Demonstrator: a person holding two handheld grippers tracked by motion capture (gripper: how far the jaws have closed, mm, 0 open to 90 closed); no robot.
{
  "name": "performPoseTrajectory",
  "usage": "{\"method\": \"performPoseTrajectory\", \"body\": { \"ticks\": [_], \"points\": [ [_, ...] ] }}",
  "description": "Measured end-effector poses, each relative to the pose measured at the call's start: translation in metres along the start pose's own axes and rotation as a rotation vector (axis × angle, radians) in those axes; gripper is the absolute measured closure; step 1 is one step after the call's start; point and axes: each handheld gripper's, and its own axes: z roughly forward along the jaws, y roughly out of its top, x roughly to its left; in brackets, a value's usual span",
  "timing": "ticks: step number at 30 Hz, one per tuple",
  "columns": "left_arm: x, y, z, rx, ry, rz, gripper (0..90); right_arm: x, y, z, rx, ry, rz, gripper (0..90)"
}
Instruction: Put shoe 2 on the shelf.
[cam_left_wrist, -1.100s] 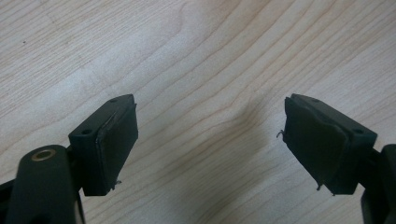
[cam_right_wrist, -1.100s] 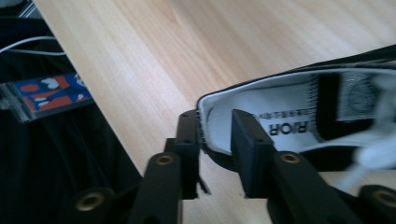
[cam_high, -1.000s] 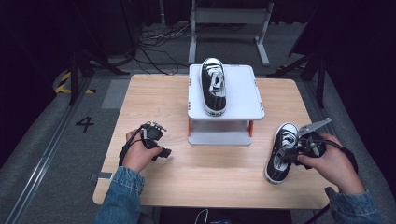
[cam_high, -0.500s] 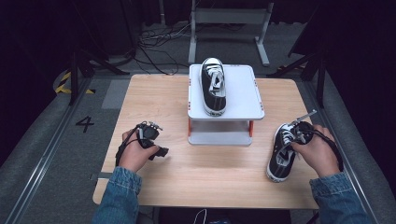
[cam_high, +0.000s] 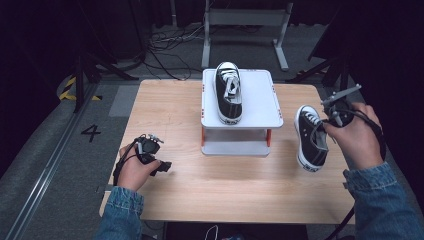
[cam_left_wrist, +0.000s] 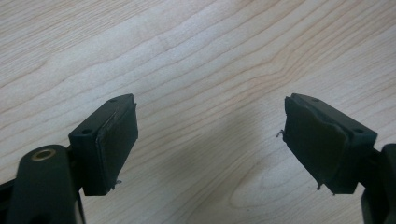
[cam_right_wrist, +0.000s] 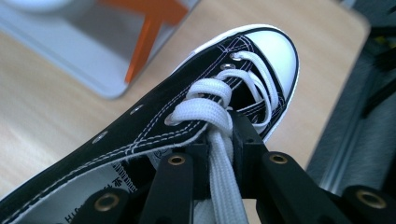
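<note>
While gripped at the laces, hanging tilted by the table's (cam_high: 170, 110) right edge in the high view: held shoe (cam_high: 310, 142), toe end up and away from the person, heel low over the wood, touching or not cannot tell. Gripped there probably for a thin, firm spot to suit narrow jaws, with the sole left free for setting down. Likely bound for white stand (cam_high: 260, 100) mid-table, with second shoe (cam_high: 228, 95) already on the left half of its top, toe pointing away, and the right half bare for the mate. Right gripper (cam_high: 327, 122) at the shoe's throat, right hand (cam_high: 355, 137) wrapped round it from the right, wrist cocked, denim sleeve entering bottom right. Left gripper (cam_high: 160, 165) low at the front left of the table, well apart from stand and both shoes, left hand (cam_high: 132, 170) around it, jaws pointing right. Looks idle, kept out of the way

Left gripper view: left gripper (cam_left_wrist: 210, 140) wide open, pads (cam_left_wrist: 116, 135) bare, nothing between, just wood grain of the table (cam_left_wrist: 210, 56) below. Aimed down at the wood on a slant

Right gripper view: right gripper (cam_right_wrist: 223, 140) narrow, jaws just been closing, now clamped on white lace (cam_right_wrist: 205, 107) and tongue of held shoe (cam_right_wrist: 140, 135), lace running down between them. White toe cap beyond, pointing toward the table edge. Stand (cam_right_wrist: 70, 51) upper left with orange leg, near but apart. Next, by judgement: carry across, lower onto the bare right half
</note>
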Motion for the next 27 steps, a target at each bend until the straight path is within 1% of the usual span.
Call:
{"method": "performPoseTrajectory", "body": {
  "ticks": [2,3,4,5,9,13,15,17,19,21,24,27],
  "points": [
    [0.001,0.000,0.000,-0.003,0.001,0.002,18.5,0.000,0.016,-0.011,-0.026,-0.020,-0.009,79.9],
    [0.001,-0.001,-0.001,-0.004,0.000,-0.002,18.5,0.000,0.024,-0.016,-0.037,-0.020,-0.011,79.9],
    [0.001,-0.001,-0.001,-0.004,0.000,-0.002,18.5,0.000,0.024,-0.016,-0.037,-0.020,-0.011,79.9],
    [0.002,-0.001,-0.001,-0.008,-0.005,-0.007,18.5,0.001,0.037,-0.023,-0.053,-0.018,-0.013,80.0],
    [0.003,0.001,-0.001,-0.011,-0.008,-0.004,18.5,0.005,0.058,-0.033,-0.075,-0.018,-0.024,80.0],
    [0.004,0.004,0.000,-0.020,-0.013,-0.002,18.5,0.011,0.079,-0.036,-0.091,-0.013,-0.038,80.0],
    [0.003,0.005,0.000,-0.016,-0.020,0.006,18.5,0.015,0.090,-0.035,-0.098,-0.011,-0.052,80.0],
    [0.003,0.006,0.000,-0.022,-0.023,0.001,18.5,0.019,0.104,-0.030,-0.106,-0.011,-0.073,80.0],
    [0.003,0.006,-0.001,-0.024,-0.026,0.001,18.5,0.022,0.114,-0.026,-0.110,-0.015,-0.084,80.0],
    [0.004,0.005,-0.001,-0.026,-0.025,0.000,18.5,0.024,0.127,-0.019,-0.119,-0.018,-0.103,80.0],
    [0.007,0.002,-0.003,-0.032,-0.027,-0.006,18.5,0.026,0.141,-0.009,-0.128,-0.030,-0.119,80.0],
    [0.010,-0.001,-0.005,-0.033,-0.023,-0.016,18.5,0.031,0.155,0.002,-0.128,-0.048,-0.142,80.0]
  ]
}}
